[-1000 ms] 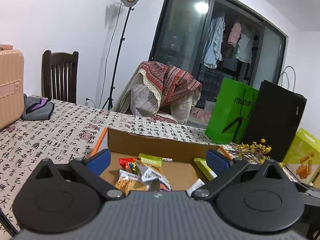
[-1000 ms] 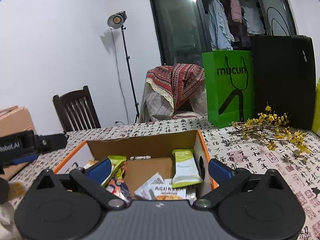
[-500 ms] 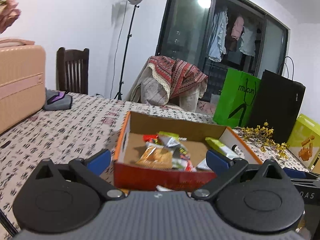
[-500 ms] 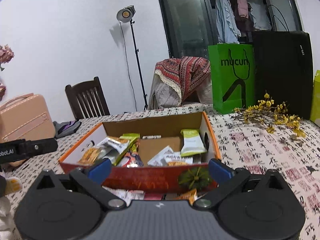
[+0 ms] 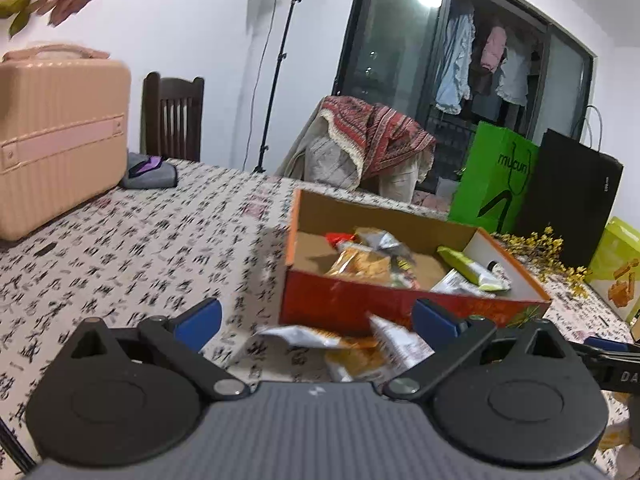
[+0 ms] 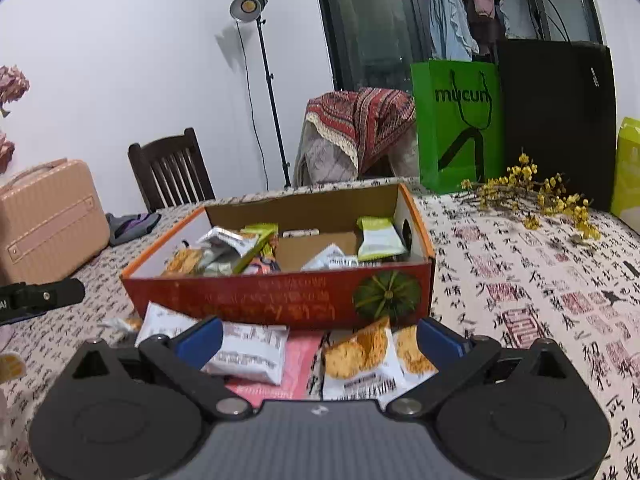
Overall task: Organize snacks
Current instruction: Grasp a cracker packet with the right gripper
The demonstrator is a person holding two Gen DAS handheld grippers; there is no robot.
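— Cloth-covered table [image 6: 520, 264], printed with calligraphy; white wall, lamp stand [image 6: 260, 80], glass door with hanging clothes behind. Where the box?

— Mid-table, orange box [image 6: 280, 292], open top, long side facing both cameras, already holding several packets. Beyond it, near the far edge: green bag [image 6: 456, 124], black bag [image 6: 556, 120], yellow sprigs [image 6: 536, 196]. Toward the left edge, a pink case [image 5: 60, 136].

— And the loose snacks?

— Between the box's near wall and the table's near edge. White packet [image 6: 248, 348] just ahead of the right gripper [image 6: 318, 338], long axis running left-right, overlapping a pink packet [image 6: 292, 364]; cracker packet [image 6: 360, 356] beside them, standing more end-on toward the box.

— Grippers?

— Right one spread wide, nothing between the pads [image 6: 202, 338]. Left gripper [image 5: 316, 318] also spread and empty, further left, looking across at the box's left corner, with blurred packets [image 5: 352, 344] ahead.

— Nearer arm?

— Probably the right: packets sit squarely between its fingers. Likely needs closing across a packet's short width, then lifting over the near wall.
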